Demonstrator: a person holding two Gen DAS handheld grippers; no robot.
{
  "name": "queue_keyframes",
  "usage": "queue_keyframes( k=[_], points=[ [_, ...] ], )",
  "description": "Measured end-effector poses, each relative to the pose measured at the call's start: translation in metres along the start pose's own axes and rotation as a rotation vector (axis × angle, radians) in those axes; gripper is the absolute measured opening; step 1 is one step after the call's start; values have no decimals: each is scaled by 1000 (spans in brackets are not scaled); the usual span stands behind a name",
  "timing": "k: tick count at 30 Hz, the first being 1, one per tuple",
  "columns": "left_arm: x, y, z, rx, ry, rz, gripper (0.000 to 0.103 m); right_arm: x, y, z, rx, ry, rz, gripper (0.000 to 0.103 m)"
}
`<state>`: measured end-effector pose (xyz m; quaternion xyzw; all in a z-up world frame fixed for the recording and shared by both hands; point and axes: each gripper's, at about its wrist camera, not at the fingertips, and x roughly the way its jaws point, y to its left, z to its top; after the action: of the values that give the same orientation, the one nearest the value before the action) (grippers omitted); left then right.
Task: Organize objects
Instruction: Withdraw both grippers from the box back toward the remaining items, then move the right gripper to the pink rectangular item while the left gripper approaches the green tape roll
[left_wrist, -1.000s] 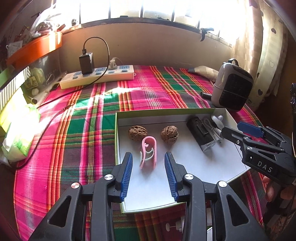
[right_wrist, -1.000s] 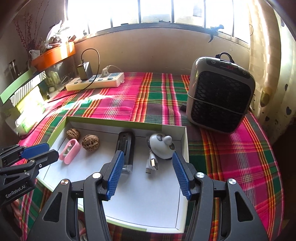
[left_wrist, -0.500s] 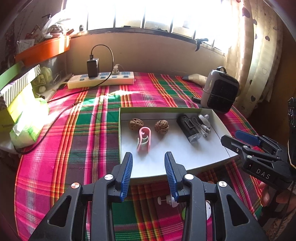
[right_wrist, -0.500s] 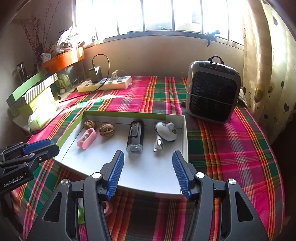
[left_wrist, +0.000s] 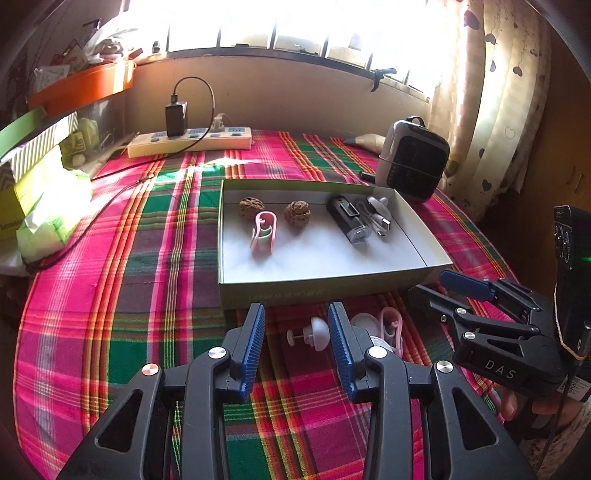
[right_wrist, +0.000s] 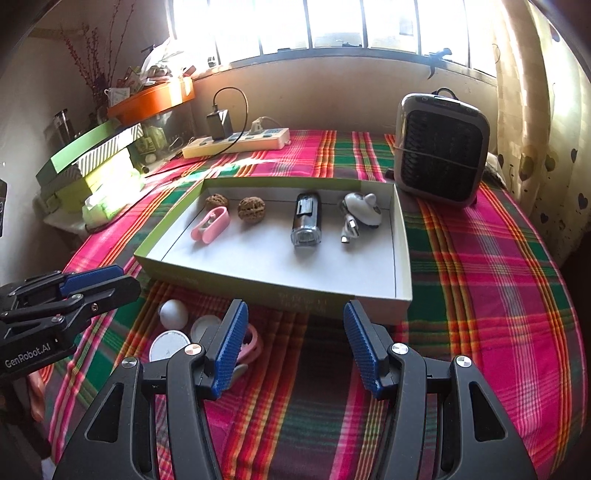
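A green tray (left_wrist: 325, 291) (right_wrist: 280, 288) with a white floor lies on the plaid cloth. It holds two walnuts (left_wrist: 251, 208) (right_wrist: 251, 209), a pink clip (left_wrist: 263, 230) (right_wrist: 210, 223), a black device (left_wrist: 349, 219) (right_wrist: 306, 218) and a white cable gadget (left_wrist: 376, 214) (right_wrist: 360, 210). On the cloth before the tray lie a white knob (left_wrist: 314, 330) (right_wrist: 173, 314), white discs (right_wrist: 170, 345) and a second pink clip (left_wrist: 391, 325) (right_wrist: 251, 341). My left gripper (left_wrist: 295, 317) (right_wrist: 103, 280) hangs open over the knob, pads apart from it. My right gripper (right_wrist: 293, 314) (left_wrist: 465, 291) is open and holds nothing.
A small heater (left_wrist: 413, 158) (right_wrist: 441, 147) stands behind the tray's right corner. A power strip (left_wrist: 188, 142) (right_wrist: 236, 142) with a charger lies at the back. Green boxes (right_wrist: 92, 155) and a tissue pack (left_wrist: 51, 218) crowd the left edge. A curtain hangs at right.
Both grippers have drawn back from above the tray toward the near side of the table. The small items in front of the tray have come into view. Neither gripper's opening has changed.
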<state>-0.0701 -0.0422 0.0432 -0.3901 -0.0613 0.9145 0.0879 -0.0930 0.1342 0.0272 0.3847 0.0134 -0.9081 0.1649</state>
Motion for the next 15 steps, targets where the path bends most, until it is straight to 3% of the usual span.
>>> queue_keyframes(
  k=[8,15],
  points=[
    [-6,2,-8,-21,4,-12,34,4,12,-13,-16,41,45,56],
    [-7,-4,-11,-13,12,-43,34,5,16,-20,-59,61,6,56]
  ],
)
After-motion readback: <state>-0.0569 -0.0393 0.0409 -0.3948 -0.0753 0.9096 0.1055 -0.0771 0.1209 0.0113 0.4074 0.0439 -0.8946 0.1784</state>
